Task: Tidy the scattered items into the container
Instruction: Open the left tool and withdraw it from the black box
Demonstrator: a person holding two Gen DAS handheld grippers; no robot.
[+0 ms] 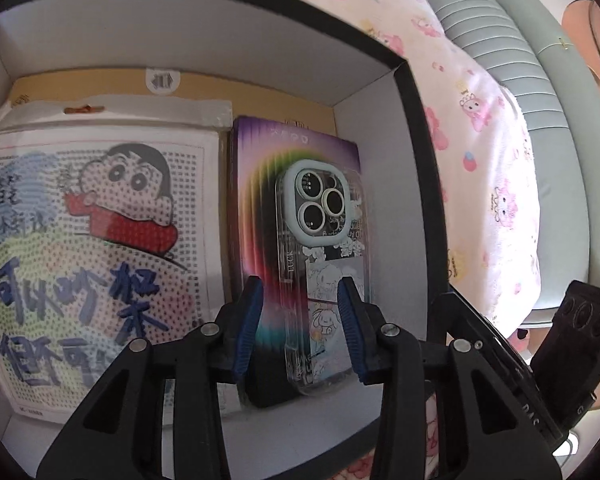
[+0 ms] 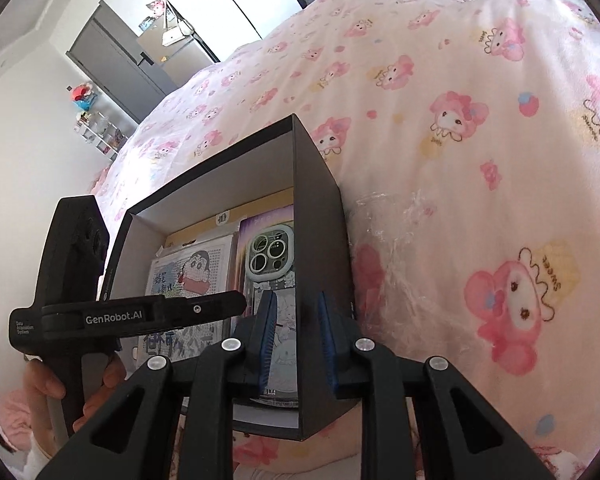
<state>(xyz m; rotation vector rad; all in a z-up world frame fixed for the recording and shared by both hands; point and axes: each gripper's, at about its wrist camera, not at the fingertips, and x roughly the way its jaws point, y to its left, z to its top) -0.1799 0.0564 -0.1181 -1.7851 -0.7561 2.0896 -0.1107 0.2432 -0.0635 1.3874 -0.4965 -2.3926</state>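
Left wrist view looks down into the box (image 1: 414, 128), a black-walled carton with a white inside that sits on a pink cartoon-print blanket (image 1: 484, 128). Flat on the box floor lie a bagged cartoon bead sheet (image 1: 92, 248) toward the left wall and, just beside it toward the right wall, a purple card pack (image 1: 260, 184) with a clear phone case (image 1: 320, 260) on top of it. The case's long axis runs straight away from the left gripper (image 1: 300, 324), camera ring at the far end, and its near end lies between the jaws, which stand apart with no pad seen pressing on it: released, as far as I can judge. Right wrist view shows the right gripper (image 2: 296, 344) hanging over the box's right wall (image 2: 320, 240), its jaws narrowly parted and holding nothing. Outside that wall, touching it, a crumpled clear plastic wrap (image 2: 396, 264) rests on the blanket; whether it counts as a scattered item I cannot tell. If it does, the right hand is the nearer one, and the wrap lies to its right.
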